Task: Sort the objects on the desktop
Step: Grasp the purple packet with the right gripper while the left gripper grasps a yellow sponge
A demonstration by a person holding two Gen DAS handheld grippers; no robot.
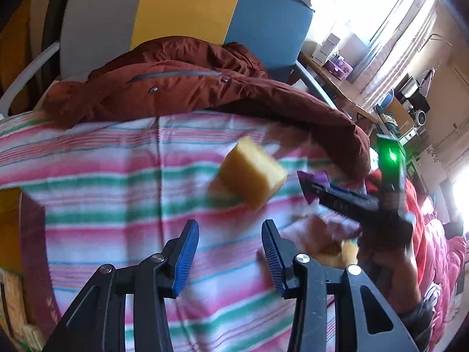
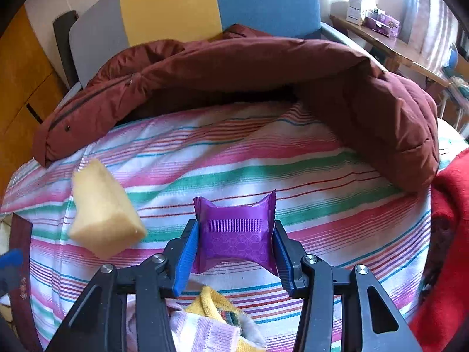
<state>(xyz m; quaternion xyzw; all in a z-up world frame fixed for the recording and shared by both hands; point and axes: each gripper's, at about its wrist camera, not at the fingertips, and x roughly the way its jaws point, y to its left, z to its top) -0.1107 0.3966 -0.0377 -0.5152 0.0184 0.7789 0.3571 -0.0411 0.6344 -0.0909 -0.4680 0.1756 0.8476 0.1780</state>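
My right gripper [image 2: 236, 231] is shut on a purple foil packet [image 2: 237, 231], held above the striped cloth [image 2: 322, 205]; the packet and gripper also show in the left wrist view [image 1: 313, 186]. A yellow sponge block [image 1: 252, 173] appears blurred in the air above the cloth, ahead of my left gripper [image 1: 230, 234], which is open and empty. The sponge shows in the right wrist view [image 2: 102, 214] at the left, clear of the right gripper's fingers.
A dark red padded jacket [image 2: 234, 70] lies across the far side of the cloth. Folded pink and yellow cloths [image 2: 211, 319] lie under the right gripper. A maroon box [image 1: 32, 240] stands at the left edge. A red fabric [image 2: 448, 234] lies at the right.
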